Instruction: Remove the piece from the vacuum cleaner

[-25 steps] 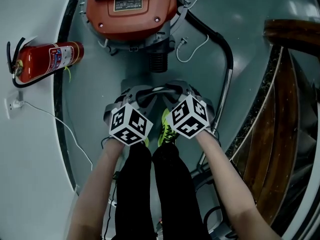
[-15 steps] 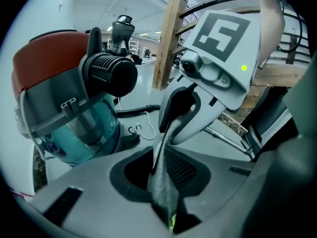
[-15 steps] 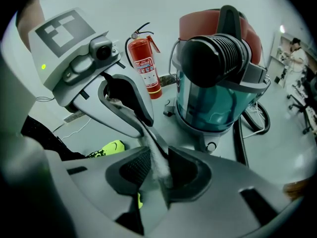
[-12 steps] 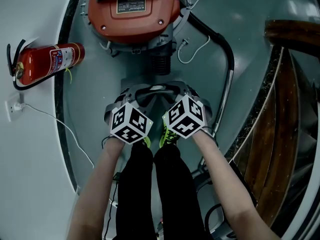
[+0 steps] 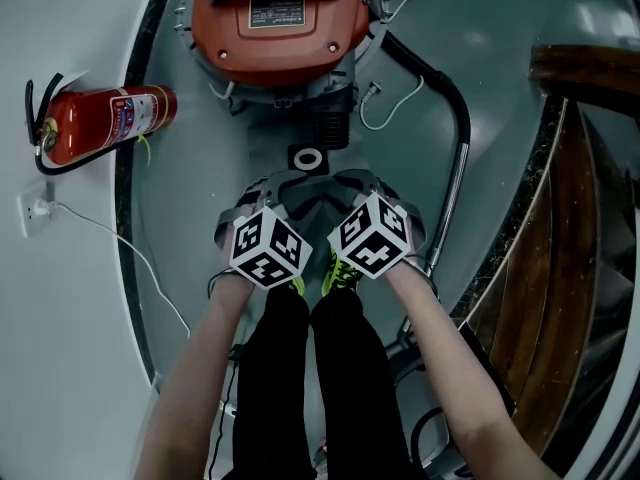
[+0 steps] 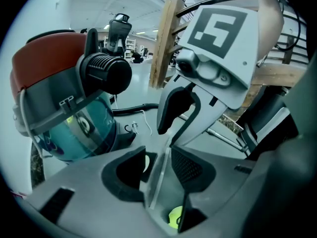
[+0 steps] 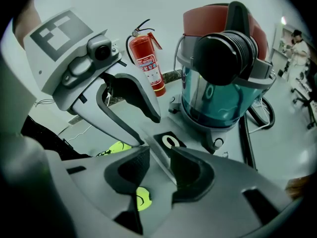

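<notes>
The vacuum cleaner (image 5: 275,23) has a red top and a clear blue bin; its black ribbed inlet (image 5: 322,123) faces me. In the gripper views it stands close ahead (image 6: 64,83) (image 7: 223,58). A small black square piece with a white ring (image 5: 307,158) lies flat on the floor between the inlet and my jaws, also seen just past the pads (image 7: 171,143) (image 6: 143,163). My left gripper (image 5: 268,190) (image 6: 161,170) and right gripper (image 5: 358,183) (image 7: 162,167) sit side by side behind it. Both have just been opening, and nothing is between either pair of pads.
A red fire extinguisher (image 5: 100,123) (image 7: 147,63) lies at the left by the wall. The black hose (image 5: 450,118) and metal wand (image 5: 455,198) curve along the right. Beyond them stands a wooden structure (image 5: 580,218). A white cable (image 5: 120,258) crosses the floor, and neon-green shoes (image 5: 335,273) are under the grippers.
The black piece with the white ring, earlier tucked at the gripper tips, now lies in plain sight on the floor in front of them. The grippers themselves have hardly moved.
</notes>
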Tool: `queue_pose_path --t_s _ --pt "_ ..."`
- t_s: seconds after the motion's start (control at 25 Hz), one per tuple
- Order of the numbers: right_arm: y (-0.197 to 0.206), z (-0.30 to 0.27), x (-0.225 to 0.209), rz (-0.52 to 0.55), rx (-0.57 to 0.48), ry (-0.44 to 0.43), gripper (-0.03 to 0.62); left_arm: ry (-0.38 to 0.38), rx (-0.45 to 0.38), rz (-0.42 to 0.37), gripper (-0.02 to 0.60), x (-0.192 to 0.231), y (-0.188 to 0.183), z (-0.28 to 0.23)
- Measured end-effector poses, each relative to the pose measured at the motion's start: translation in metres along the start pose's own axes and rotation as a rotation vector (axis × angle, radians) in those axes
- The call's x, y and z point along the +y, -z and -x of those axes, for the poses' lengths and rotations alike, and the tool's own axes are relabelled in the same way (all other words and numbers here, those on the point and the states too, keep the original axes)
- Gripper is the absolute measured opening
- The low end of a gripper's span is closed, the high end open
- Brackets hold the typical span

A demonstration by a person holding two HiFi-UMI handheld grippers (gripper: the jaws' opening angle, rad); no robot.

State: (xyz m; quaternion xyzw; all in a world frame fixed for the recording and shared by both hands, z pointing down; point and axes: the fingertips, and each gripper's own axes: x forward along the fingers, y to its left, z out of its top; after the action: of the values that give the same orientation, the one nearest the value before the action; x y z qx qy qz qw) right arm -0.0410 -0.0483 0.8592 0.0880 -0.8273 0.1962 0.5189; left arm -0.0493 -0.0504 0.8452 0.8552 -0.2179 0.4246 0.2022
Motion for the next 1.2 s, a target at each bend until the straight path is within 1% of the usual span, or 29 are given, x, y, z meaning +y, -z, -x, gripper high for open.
queue_pose_path --t_s 0.12,0.28,0.44,0.52,0.68,0.84,0.96,1.04,1.12,1.2 --pt "0.000 0.001 0.003 0.002 0.000 -0.003 0.127 -0.002 -0.003 0.003 0.158 -0.002 0.000 0.002" --pt "0.002 0.008 0.006 -0.036 -0.012 -0.009 0.127 -0.004 -0.011 0.029 0.158 -0.005 -0.001 0.008" --pt "0.002 0.017 0.012 -0.047 -0.021 -0.020 0.126 -0.019 -0.006 0.053 0.158 -0.005 -0.001 0.020" --pt "0.001 0.022 0.013 -0.076 -0.032 -0.029 0.126 -0.034 -0.014 0.083 0.156 -0.003 -0.004 0.027" --pt "-0.002 0.037 0.013 -0.164 -0.063 -0.045 0.115 -0.041 -0.045 0.173 0.156 -0.002 -0.012 0.037" --pt "-0.009 0.055 0.016 -0.207 -0.096 -0.048 0.070 -0.015 -0.082 0.250 0.138 -0.013 -0.023 0.051" --pt "-0.014 0.073 0.022 -0.240 -0.120 -0.052 0.056 0.013 -0.104 0.291 0.118 -0.028 -0.032 0.063" --pt "-0.017 0.082 0.028 -0.236 -0.125 -0.055 0.051 0.036 -0.111 0.318 0.103 -0.038 -0.036 0.070" --pt "-0.020 0.091 0.034 -0.227 -0.128 -0.062 0.047 0.052 -0.111 0.331 0.087 -0.045 -0.039 0.076" --pt "-0.023 0.100 0.040 -0.229 -0.133 -0.080 0.042 0.056 -0.109 0.333 0.086 -0.049 -0.044 0.084"
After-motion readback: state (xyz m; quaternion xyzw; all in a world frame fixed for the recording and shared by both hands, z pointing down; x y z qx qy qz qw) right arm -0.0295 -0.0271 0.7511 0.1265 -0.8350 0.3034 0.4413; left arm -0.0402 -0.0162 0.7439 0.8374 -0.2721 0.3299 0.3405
